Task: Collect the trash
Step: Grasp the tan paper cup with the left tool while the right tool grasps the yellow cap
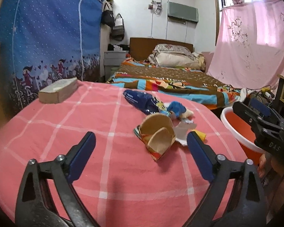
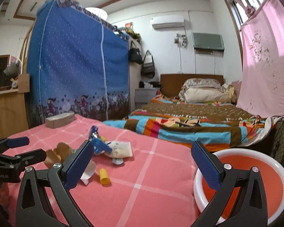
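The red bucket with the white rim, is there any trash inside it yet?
None shows in the red bucket: only bare red inside in the right wrist view. The right gripper hides part of its inside, so that part stays unknown.

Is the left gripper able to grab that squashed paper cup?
Probably yes. The left gripper has its jaws wide open, aimed at the squashed paper cup lying just ahead on the pink cloth, with nothing between them.

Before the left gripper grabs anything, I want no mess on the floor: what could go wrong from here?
1. The crushed cup is tilted and open; the open left gripper may squash it or knock it aside.
2. Torn paper and a yellow cap lie beside the cup; a sweep could push them off the table.
3. The bin is by the table edge, so a loose drop might miss.
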Demonstrator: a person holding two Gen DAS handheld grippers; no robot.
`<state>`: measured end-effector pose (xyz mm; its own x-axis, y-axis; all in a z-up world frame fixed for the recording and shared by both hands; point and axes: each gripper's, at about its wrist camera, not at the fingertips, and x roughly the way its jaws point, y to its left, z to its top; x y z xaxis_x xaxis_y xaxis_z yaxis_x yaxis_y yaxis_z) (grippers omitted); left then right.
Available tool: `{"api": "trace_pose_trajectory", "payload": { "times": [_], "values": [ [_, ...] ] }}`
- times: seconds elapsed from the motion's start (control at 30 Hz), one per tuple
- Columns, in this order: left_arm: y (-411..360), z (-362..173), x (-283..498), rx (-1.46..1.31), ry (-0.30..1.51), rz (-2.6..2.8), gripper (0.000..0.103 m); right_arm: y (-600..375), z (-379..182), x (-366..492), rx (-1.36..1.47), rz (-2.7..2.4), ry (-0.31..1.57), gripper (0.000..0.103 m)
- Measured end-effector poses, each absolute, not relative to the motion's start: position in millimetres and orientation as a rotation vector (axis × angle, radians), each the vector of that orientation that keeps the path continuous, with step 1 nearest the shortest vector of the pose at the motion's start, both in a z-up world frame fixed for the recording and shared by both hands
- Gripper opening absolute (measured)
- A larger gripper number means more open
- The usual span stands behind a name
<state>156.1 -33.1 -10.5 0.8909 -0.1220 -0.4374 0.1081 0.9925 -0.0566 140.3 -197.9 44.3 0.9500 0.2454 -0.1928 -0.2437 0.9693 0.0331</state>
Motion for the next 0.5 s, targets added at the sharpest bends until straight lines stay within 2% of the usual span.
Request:
{"api": "trace_pose_trajectory", "payload": {
  "times": [0.1, 0.23, 0.43, 0.5],
  "values": [
    [-35.5, -15.2, 159.2, -0.027, 0.492, -0.147, 0.080, -195.5, 39.6, 147.8, 0.011, 0.266, 0.252, 0.102],
    [-38.9, -18.6, 161.7, -0.014, 0.522, -0.172, 0.072, -192.1, 35.2, 156.1, 0.009, 0.300, 0.319, 0.097],
    [-44.7, -22.8, 164.5, 0.011, 0.557, -0.192, 0.058, -183.6, 23.8, 168.2, 0.005, 0.374, 0.437, 0.076],
    [-45.2, -23.4, 165.1, 0.012, 0.565, -0.197, 0.053, -180.0, 20.4, 169.8, 0.002, 0.401, 0.464, 0.065]
  ]
}}
